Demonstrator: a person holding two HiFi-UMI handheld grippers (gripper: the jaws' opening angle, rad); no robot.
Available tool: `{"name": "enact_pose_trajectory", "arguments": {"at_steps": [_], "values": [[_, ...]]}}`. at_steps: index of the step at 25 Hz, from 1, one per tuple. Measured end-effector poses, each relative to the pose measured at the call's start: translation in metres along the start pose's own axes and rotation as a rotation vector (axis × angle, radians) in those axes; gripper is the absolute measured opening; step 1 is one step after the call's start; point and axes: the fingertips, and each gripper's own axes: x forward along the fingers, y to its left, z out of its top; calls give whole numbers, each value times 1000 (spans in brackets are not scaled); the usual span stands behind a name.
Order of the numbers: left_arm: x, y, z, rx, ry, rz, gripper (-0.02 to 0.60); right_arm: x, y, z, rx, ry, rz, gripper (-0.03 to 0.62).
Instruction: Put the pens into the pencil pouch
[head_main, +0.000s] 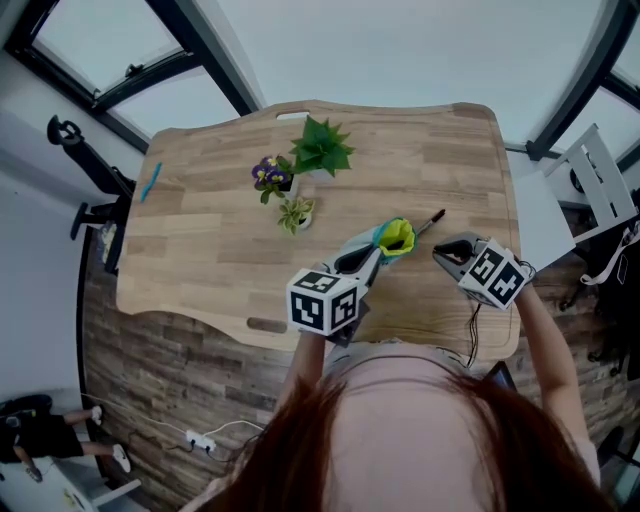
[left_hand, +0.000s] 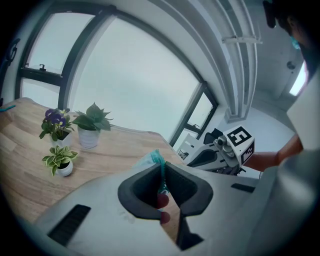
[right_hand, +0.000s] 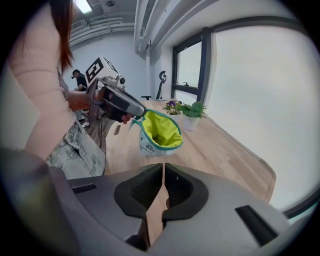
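Milky daylight, heavy fisheye

Flat, soft light is pouring in through the big windows (right_hand: 250, 100), which are blowing out to near white, so the wooden table (head_main: 420, 160) is barely showing shadows. The yellow lining of the pencil pouch (right_hand: 159, 131) is glowing. Both gripper views are bending hard and fading into black corners.

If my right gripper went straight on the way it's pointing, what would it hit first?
Most likely the open pencil pouch, held up by the left gripper directly ahead of the right gripper. The line slopes down, so it might reach the table first; depth is unclear.
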Motion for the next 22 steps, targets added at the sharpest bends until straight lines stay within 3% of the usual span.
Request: {"name": "enact_pose_trajectory", "arguments": {"at_steps": [9, 22], "values": [[1, 7, 5, -38, -29, 32, 20, 3, -19, -13, -17, -5, -39, 11], [4, 10, 7, -75, -59, 49, 20, 19, -66, -35, -64, 72, -88, 12]]}}
